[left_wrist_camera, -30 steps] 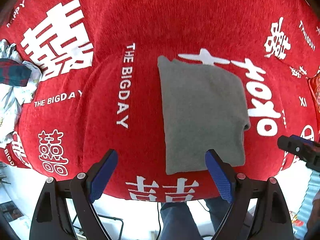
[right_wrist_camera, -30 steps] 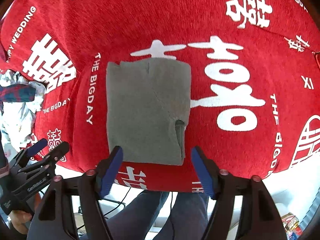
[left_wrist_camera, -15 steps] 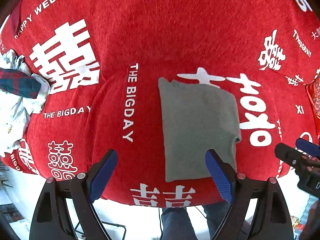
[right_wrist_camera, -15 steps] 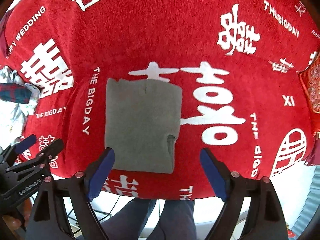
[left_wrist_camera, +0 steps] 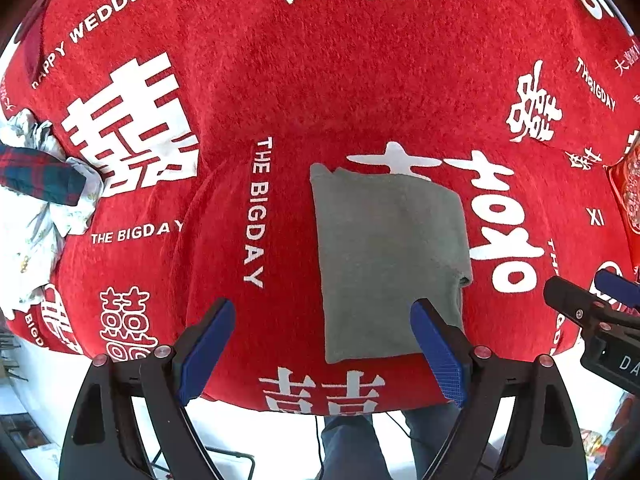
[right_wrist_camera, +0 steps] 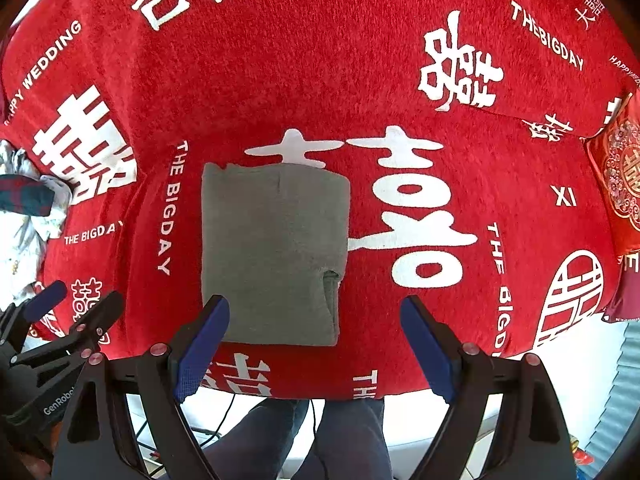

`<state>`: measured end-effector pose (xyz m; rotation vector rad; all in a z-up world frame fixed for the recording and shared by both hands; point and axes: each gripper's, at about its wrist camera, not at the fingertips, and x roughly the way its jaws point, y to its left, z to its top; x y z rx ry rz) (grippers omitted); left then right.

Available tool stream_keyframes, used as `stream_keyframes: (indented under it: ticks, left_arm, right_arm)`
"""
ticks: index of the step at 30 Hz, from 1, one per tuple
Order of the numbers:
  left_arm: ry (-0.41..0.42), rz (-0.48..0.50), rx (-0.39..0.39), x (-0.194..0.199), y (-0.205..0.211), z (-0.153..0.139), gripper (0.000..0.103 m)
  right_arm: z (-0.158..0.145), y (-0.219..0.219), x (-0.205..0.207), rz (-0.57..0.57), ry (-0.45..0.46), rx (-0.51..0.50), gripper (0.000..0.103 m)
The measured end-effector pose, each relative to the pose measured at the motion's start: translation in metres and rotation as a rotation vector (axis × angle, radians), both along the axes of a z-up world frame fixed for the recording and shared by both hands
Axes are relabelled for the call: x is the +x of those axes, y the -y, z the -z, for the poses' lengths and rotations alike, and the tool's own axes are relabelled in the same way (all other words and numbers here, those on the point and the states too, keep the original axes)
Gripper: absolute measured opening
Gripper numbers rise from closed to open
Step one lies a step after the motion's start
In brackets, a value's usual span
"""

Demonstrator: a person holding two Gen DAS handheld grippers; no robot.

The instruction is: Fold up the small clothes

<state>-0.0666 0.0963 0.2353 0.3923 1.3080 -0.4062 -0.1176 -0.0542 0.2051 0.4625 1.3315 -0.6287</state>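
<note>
A grey garment point(left_wrist_camera: 390, 260) lies folded into a neat rectangle on the red cloth point(left_wrist_camera: 300, 80), near its front edge; the right wrist view shows the same grey garment point(right_wrist_camera: 276, 252). My left gripper point(left_wrist_camera: 322, 344) hangs above the front edge, jaws wide apart, nothing between them. My right gripper point(right_wrist_camera: 314, 340) hovers high over the garment's near end, also open and empty. Each gripper shows at the edge of the other's view: the right gripper point(left_wrist_camera: 592, 304) and the left gripper point(right_wrist_camera: 76, 308).
The red cloth point(right_wrist_camera: 320, 60) bears white wedding lettering. A heap of pale and plaid clothes point(left_wrist_camera: 36, 200) lies at the left edge. A red patterned cushion point(right_wrist_camera: 620, 192) sits at the right. A person's legs point(right_wrist_camera: 304, 440) show below the front edge.
Both grippers have risen away from the cloth, so the garment looks smaller. The right gripper's jaws spread wider. The garment has stayed in place.
</note>
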Motion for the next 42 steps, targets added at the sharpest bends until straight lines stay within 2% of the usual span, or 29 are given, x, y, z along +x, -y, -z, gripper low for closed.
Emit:
stream_keyframes:
  ticks: [42]
  left_arm:
    - [0.000,-0.021,-0.008,0.0012,-0.0025,-0.0025,0.090]
  right_arm:
    - [0.0026,-0.0009,0.0039,-0.014,-0.009,0.014,0.089]
